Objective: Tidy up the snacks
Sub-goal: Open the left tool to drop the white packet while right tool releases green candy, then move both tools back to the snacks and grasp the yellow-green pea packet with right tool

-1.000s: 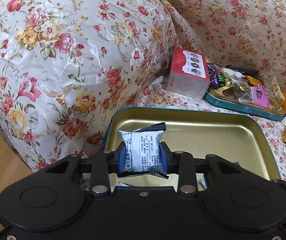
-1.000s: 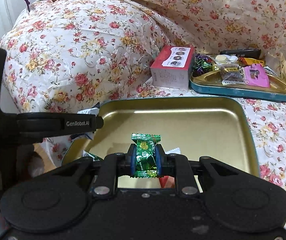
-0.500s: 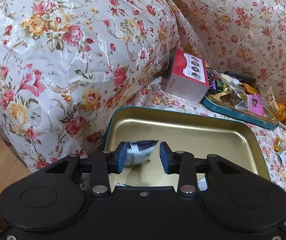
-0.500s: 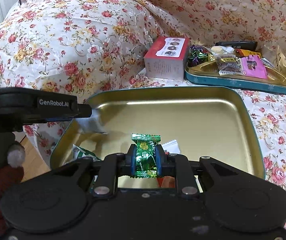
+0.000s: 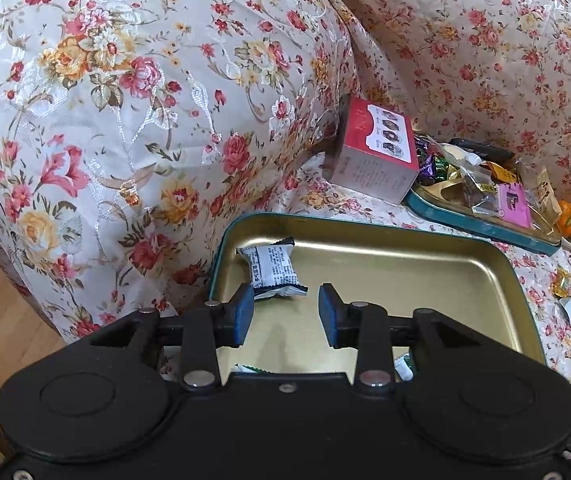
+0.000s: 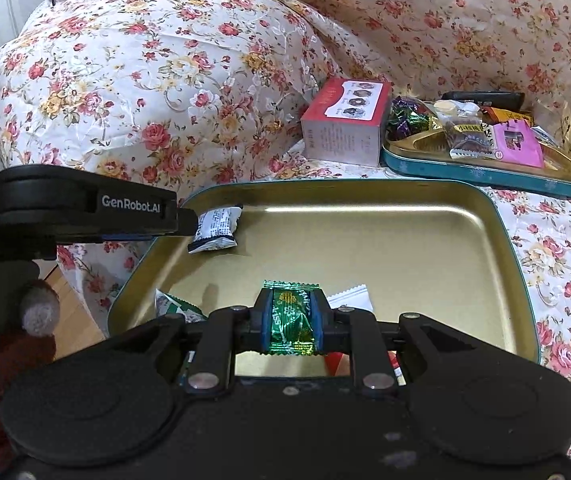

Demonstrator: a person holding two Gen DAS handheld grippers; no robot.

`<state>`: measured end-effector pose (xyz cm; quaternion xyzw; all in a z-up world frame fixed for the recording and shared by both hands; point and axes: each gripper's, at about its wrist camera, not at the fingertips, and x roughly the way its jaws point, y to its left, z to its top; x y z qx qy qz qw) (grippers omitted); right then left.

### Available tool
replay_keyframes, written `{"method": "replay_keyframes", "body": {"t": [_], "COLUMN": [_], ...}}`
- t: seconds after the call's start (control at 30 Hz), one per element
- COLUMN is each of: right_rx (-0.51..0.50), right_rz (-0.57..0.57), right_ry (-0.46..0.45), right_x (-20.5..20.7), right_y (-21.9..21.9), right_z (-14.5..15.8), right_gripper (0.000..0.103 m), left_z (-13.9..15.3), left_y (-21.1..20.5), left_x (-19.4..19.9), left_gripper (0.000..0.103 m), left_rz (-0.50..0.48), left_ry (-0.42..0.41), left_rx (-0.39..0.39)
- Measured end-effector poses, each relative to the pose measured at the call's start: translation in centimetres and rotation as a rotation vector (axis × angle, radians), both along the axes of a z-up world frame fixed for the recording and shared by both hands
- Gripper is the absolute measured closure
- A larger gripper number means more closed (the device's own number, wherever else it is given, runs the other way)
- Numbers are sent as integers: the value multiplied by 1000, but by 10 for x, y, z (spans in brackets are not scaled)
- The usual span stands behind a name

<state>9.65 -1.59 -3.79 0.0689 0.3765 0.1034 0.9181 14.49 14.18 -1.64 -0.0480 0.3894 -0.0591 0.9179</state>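
My left gripper (image 5: 281, 314) fills the lower frame, jaws apart with nothing between the pads. Just above the left pad, a white snack packet (image 5: 271, 268) lies in the gold tin tray (image 5: 425, 264), near its upper-left corner. At right-centre, a red box (image 5: 377, 154) stands beside a second tray (image 5: 481, 226) holding assorted snacks.

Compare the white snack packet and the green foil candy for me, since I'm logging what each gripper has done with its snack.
The white snack packet lies loose in the gold tray, ahead of the open left gripper; the green foil candy is clamped between the right gripper's pads above that tray. The packet is matte white with black print and dark ends; the candy is shiny green foil. The packet looks larger. Both are sealed single snacks.
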Motion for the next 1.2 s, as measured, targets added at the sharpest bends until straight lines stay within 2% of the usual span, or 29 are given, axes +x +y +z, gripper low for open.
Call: {"method": "replay_keyframes", "body": {"t": [0.17, 0.33, 1.2], "right_rx": [4, -14, -28], "right_rz": [7, 18, -37], "right_ry": [-8, -16, -22], "right_x": [-2, -4, -18], "right_y": [0, 2, -12], "right_z": [1, 2, 12], "right_gripper": [80, 73, 72], "left_z": [-1, -2, -2], "left_y": [1, 3, -17], "left_x": [1, 2, -5], "left_gripper": [59, 59, 59], "left_rz": [5, 11, -57], "left_ry": [8, 18, 12], "left_rx": [6, 1, 41]}}
